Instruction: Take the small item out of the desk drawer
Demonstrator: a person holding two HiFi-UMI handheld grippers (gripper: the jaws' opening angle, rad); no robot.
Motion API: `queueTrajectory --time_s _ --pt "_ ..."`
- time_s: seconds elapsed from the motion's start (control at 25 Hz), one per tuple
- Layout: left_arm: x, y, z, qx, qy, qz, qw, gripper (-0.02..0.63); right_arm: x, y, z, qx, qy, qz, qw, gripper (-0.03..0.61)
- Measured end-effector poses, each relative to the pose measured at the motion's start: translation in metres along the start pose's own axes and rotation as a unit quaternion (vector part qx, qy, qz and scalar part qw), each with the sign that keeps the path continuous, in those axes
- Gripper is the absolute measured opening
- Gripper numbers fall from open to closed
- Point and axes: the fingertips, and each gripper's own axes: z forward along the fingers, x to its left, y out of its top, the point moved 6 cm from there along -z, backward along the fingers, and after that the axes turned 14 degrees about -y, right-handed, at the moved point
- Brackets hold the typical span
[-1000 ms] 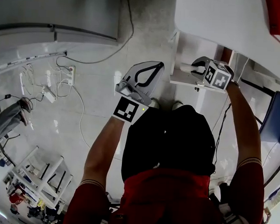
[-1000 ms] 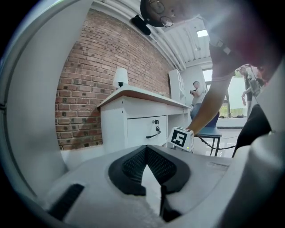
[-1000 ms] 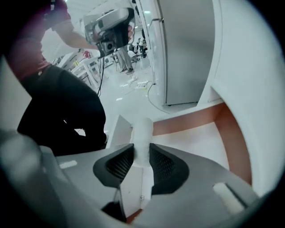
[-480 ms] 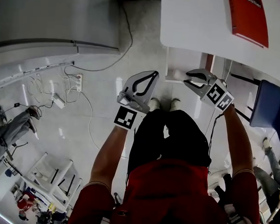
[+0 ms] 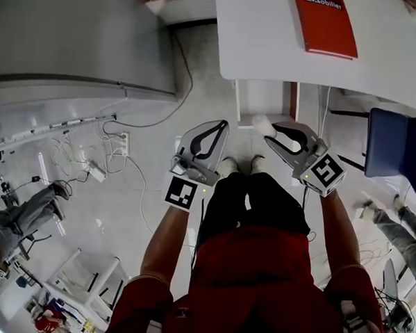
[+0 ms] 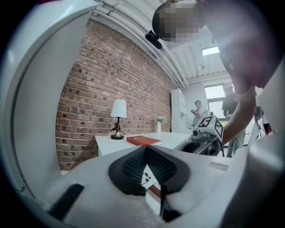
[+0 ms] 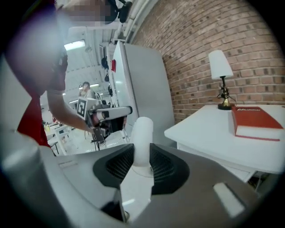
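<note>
The small item [image 5: 262,123] is a white, rounded cylinder, and my right gripper [image 5: 271,130] is shut on it. In the right gripper view the item [image 7: 142,133] stands up between the dark pads of that gripper [image 7: 141,165]. It is held in the air in front of the open drawer [image 5: 264,99], which sits under the white desk [image 5: 263,40]. My left gripper [image 5: 222,125] hangs beside it, to the left over the floor. Its jaws meet at the tips with nothing in them, as the left gripper view [image 6: 149,171] also shows.
A red book [image 5: 325,24] lies on the desk, and a table lamp [image 7: 221,75] stands at its far end by the brick wall. A blue chair [image 5: 397,148] is to the right. A grey cabinet [image 5: 69,37] stands on the left, with cables and a power strip [image 5: 96,170] on the floor.
The right gripper has drawn back from the drawer towards my body with the white item in it. More of the desk top and the book has come into view. The left gripper stays shut.
</note>
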Motion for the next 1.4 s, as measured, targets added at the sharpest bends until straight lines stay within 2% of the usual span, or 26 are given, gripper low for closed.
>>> queueTrajectory --time_s 0.12,0.2,0.36,0.52,0.8,1.12,1.4 --pt "-0.004 0.028 -0.002 -0.016 -0.008 0.012 0.9998 0.003 0.009 0.033 -0.016 -0.051 -0.016 0.013 0.998 0.124" --pt "-0.022 0.052 -0.001 -0.029 -0.013 0.023 0.9992 0.003 0.018 0.054 -0.042 -0.085 -0.028 0.017 0.996 0.126" --pt "-0.062 0.087 0.002 -0.048 -0.023 0.043 0.9977 0.003 0.030 0.069 -0.095 -0.109 -0.046 0.021 0.993 0.126" --pt "-0.082 0.089 0.007 -0.054 -0.034 0.061 0.9961 0.003 0.035 0.062 -0.116 -0.143 -0.059 0.026 0.988 0.126" --pt "-0.102 0.111 -0.003 -0.074 -0.037 0.070 0.9941 0.003 0.047 0.080 -0.146 -0.191 -0.083 0.039 0.977 0.126" --pt "-0.125 0.122 -0.017 -0.080 -0.038 0.085 0.9924 0.003 0.062 0.085 -0.174 -0.223 -0.098 0.035 0.969 0.124" --pt "-0.126 0.131 -0.024 -0.087 -0.039 0.093 0.9911 0.003 0.069 0.095 -0.177 -0.240 -0.106 0.034 0.964 0.124"
